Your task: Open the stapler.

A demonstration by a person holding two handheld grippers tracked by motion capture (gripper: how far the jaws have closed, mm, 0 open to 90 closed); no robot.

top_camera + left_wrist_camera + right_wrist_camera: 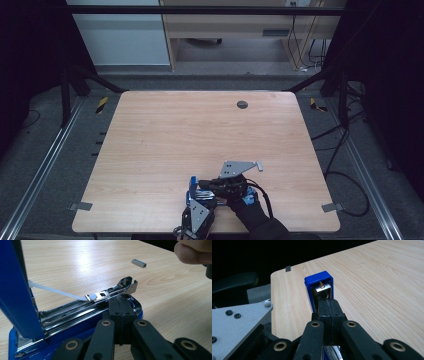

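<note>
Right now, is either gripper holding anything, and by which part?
Left gripper shut at the stapler base's front, right gripper shut by its raised lid; an actual pinch cannot be told.

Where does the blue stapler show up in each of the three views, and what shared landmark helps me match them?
High view: the blue stapler sits at the near edge of the table, bottom centre, between the two grippers.
Left gripper view: it lies opened across the lower left, blue lid raised, chrome staple channel exposed.
Right gripper view: its blue lid stands at centre, just beyond the shut jaws.
Shared landmark: the light wooden table, visible around the stapler in every view.
</note>
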